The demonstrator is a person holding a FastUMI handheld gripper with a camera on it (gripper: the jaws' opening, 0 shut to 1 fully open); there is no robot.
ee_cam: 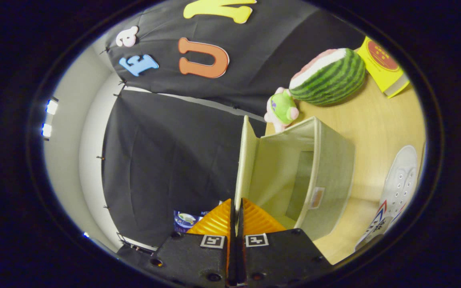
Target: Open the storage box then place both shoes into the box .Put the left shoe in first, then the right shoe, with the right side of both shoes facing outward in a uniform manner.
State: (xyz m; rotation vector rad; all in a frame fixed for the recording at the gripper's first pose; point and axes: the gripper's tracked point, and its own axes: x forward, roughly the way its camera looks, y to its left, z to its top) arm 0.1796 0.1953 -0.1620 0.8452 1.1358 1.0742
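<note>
The beige fabric storage box (334,168) stands on the wooden table with its inside showing bare. Its lid (247,160) is swung up and stands on edge, running straight away from my fingers. My gripper (236,207) is shut on the near edge of that lid, the thin flap pinched between both fingers. A white shoe (399,186) with red and blue stripes lies on the table beyond the box's far side, apart from it. The whole view is tilted, so the table looks steep.
A watermelon plush (328,76) and a small green and pink plush toy (281,108) sit on the table (374,120) behind the box. A yellow box (382,66) lies beside the watermelon. Black cloth walls close off the booth on the lid's side.
</note>
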